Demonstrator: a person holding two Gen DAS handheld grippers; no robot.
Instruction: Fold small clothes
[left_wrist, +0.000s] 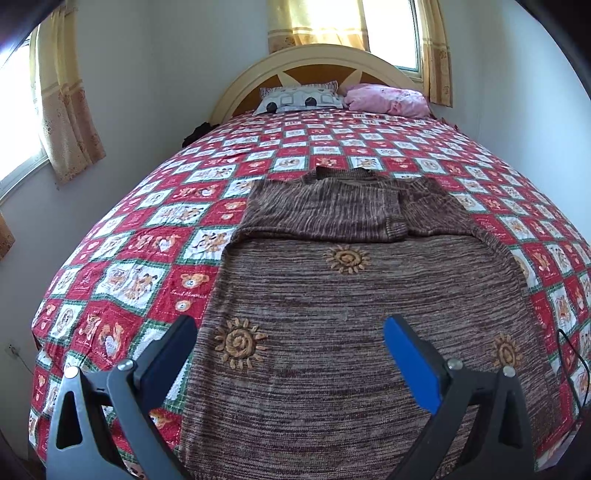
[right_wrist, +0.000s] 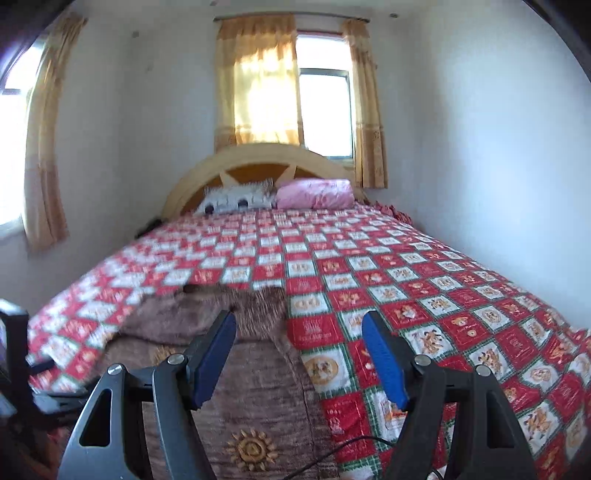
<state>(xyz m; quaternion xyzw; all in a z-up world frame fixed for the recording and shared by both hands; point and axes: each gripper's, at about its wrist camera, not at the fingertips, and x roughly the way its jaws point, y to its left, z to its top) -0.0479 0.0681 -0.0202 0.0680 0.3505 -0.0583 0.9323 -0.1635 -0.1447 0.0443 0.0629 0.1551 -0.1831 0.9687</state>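
The brown knit sweater (left_wrist: 332, 295) lies flat on the checked quilt (left_wrist: 129, 266), collar toward twelve o'clock. Both the left gripper (left_wrist: 291, 354) and right gripper (right_wrist: 299, 354) hover spread and empty. Soft, limp and stretchy, it looks best pinched at the hem corners near six o'clock.

Backlit window glare (right_wrist: 321, 107) — fisheye, motion-blurred

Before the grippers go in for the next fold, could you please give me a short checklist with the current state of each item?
1. Left gripper open, holding nothing: ok.
2. Right gripper open, holding nothing: ok.
3. Brown sweater lying flat on the quilt: ok.
4. Both sleeves folded across the chest: ok, as far as the left wrist view shows.
5. Black cable clear of the sweater's right edge: not ok, it crosses there.
6. Bottom hem in view: cannot tell.
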